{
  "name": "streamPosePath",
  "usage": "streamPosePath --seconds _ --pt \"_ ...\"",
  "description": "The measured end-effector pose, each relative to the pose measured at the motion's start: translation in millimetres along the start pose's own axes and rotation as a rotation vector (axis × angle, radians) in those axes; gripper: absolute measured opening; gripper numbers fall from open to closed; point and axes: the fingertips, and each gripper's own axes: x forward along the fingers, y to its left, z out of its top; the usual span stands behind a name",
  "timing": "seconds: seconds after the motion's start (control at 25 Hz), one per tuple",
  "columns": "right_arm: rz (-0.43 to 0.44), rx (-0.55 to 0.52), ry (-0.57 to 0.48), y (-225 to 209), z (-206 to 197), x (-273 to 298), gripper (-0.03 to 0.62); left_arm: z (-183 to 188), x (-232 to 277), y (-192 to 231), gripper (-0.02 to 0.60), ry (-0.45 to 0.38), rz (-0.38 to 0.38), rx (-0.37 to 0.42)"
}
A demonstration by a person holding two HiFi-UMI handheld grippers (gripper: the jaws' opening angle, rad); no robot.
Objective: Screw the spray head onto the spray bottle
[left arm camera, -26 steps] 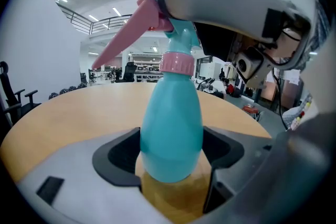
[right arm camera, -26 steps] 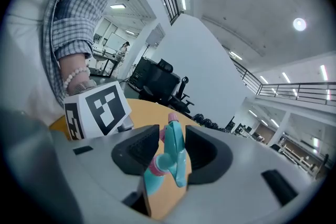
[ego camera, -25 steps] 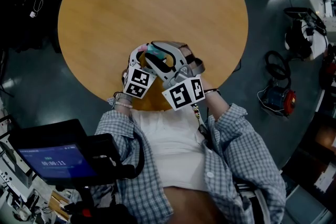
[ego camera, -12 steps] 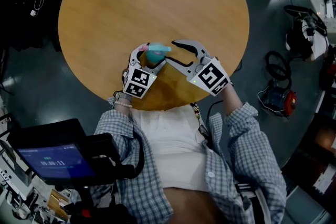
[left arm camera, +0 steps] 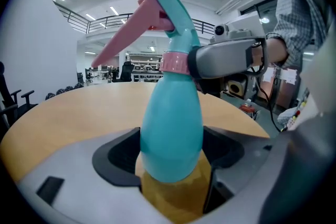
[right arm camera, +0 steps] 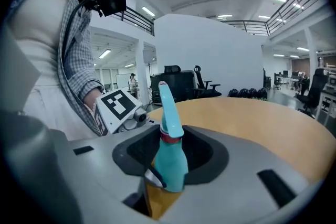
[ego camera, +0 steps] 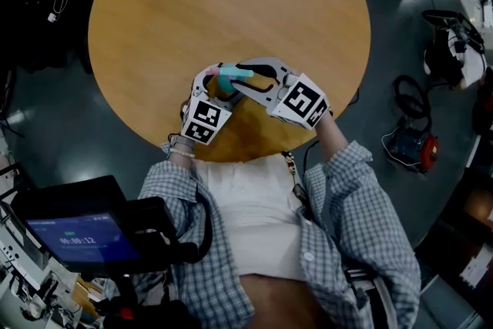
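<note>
While round bottle [left arm camera: 170, 113], left gripper [left arm camera: 173, 162] (nose-down)

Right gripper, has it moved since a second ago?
Yes: the right gripper has swung rightward along the table's near edge, away from the left gripper. Its jaws have just been closing, with the spray bottle between them.

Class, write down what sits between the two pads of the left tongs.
The teal spray bottle, clamped at its belly; the left gripper view shows it.

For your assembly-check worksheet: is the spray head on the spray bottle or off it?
On: the spray head sits atop the teal spray bottle, pink collar round its neck. How tightly screwed, cannot tell.
</note>
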Motion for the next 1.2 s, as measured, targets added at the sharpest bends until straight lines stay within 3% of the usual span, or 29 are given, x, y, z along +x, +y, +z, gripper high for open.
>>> streamPosePath --seconds 0.12,0.24,0.52,0.64,0.72,0.96,1.08,1.2 --pt "-0.047 -0.009 0.005 1.8 1.0 -0.7 0.121 0.5 -0.9 -0.5 0.374 0.002 0.008 0.005" --pt "-0.166 0.014 0.016 2.4 0.8 -1.6 0.121 0.4 -1.8 -0.9 0.374 0.002 0.024 0.005" --pt "-0.488 0.222 0.024 -2.8 -0.8 -3.0 0.120 1.9 -1.2 0.7 0.374 -0.001 0.057 -0.004" --pt "-0.545 0.248 0.004 -3.3 -2.1 -2.7 0.121 1.1 -0.8 1.0 0.374 -0.002 0.058 -0.010" --pt "-0.495 0.200 0.004 -2.7 -2.5 -0.5 0.121 1.1 -0.5 1.6 0.374 -0.004 0.051 -0.018" --pt "-0.194 -0.085 0.095 0.6 -7.9 2.3 0.144 2.0 1.5 -0.5 0.374 0.000 0.016 0.006" --pt "-0.059 -0.165 0.132 2.2 -6.7 5.0 0.143 1.5 2.5 -0.6 0.374 0.003 0.003 0.009" --pt "-0.015 -0.187 0.145 2.7 -5.1 6.2 0.138 1.2 2.8 -0.5 0.374 0.002 0.004 0.004"
